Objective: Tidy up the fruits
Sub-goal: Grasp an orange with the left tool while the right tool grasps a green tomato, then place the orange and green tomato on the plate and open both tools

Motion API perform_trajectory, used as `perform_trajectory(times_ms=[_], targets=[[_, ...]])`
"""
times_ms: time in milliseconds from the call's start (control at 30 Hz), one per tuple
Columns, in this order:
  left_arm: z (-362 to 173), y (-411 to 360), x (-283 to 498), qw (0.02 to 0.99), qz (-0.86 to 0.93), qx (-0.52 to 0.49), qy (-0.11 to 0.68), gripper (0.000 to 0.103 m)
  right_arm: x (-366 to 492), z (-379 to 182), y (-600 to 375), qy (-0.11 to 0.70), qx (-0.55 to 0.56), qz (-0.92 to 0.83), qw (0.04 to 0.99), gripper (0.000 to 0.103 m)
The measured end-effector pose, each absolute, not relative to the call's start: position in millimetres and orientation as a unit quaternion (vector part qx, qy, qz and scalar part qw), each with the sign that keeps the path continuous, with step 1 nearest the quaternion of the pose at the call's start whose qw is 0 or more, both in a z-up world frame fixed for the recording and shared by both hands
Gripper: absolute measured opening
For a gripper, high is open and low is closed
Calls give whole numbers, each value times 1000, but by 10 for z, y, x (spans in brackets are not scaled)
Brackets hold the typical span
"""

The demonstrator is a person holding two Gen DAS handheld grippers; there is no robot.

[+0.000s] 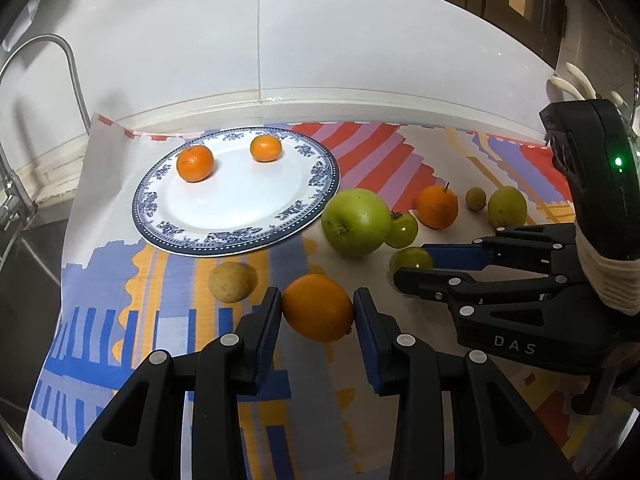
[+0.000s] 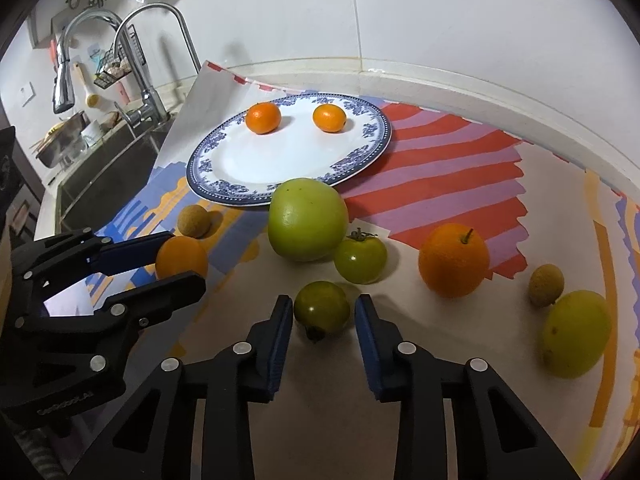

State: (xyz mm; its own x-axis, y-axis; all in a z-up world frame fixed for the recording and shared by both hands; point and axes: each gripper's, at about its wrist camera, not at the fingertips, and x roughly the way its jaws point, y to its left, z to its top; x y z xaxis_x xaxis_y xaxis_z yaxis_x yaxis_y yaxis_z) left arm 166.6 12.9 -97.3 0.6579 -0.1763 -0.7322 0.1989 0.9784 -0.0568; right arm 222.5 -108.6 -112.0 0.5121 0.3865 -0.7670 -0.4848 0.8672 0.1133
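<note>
My left gripper (image 1: 318,294) is shut on a smooth orange fruit (image 1: 318,307), just above the patterned cloth in front of the blue-rimmed plate (image 1: 236,240). Two mandarins (image 1: 195,163) (image 1: 266,148) lie on the plate. In the right wrist view my right gripper (image 2: 323,301) is shut on a small dark green tomato (image 2: 322,310) resting on the cloth. Behind it sit a large green apple (image 2: 307,220) and a second green tomato (image 2: 360,260). To the right are a stemmed orange (image 2: 454,260), a small brown fruit (image 2: 546,285) and a yellow-green fruit (image 2: 576,336).
A round brown fruit (image 1: 230,282) lies left of the held orange fruit. The sink (image 2: 100,184) with two faucets (image 2: 152,60) drops away left of the cloth. A white tiled wall (image 1: 320,40) bounds the counter behind the plate.
</note>
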Motion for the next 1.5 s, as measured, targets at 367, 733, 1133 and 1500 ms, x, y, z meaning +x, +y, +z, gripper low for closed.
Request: perform_trajectory(times_ms=[367, 733, 1133, 1500], targets=[[-896, 128, 1622, 916, -104, 10, 389, 37, 2173, -1029, -1103, 415, -56, 252, 872, 30], [-519, 237, 1597, 932, -90, 4, 351, 37, 2084, -563, -1044, 359, -60, 262, 894, 30], [-348, 577, 2025, 940, -55, 5, 338, 37, 2407, -206, -688, 319, -79, 269, 905, 30], [-474, 801, 2650, 925, -54, -13, 375, 37, 3016, -245, -435, 355, -80, 275, 890, 30]])
